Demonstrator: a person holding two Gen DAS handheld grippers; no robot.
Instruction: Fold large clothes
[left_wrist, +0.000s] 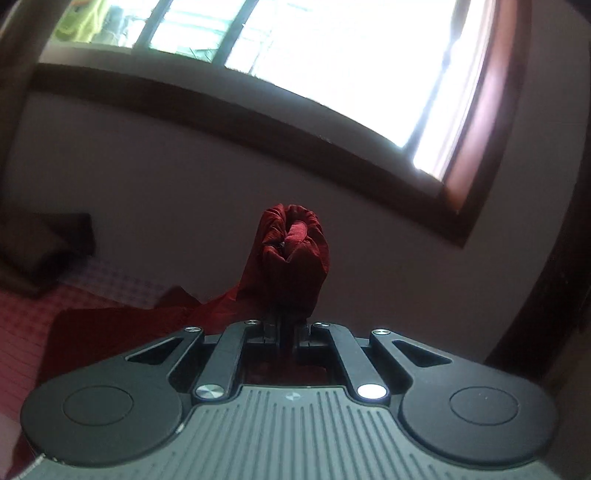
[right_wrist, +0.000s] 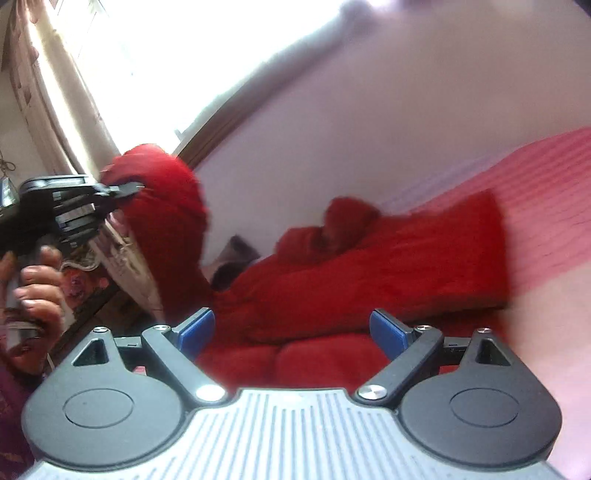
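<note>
Left wrist: red garment (left_wrist: 295, 254) in clamped jaws.

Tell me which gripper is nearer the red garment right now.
Left. The left gripper is shut on a bunched end of the red garment, holding it up. The right gripper is open just short of it, nothing between its fingers.

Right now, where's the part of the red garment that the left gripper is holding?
In the right wrist view, far left: the left gripper pinches the red garment up by the window.
</note>
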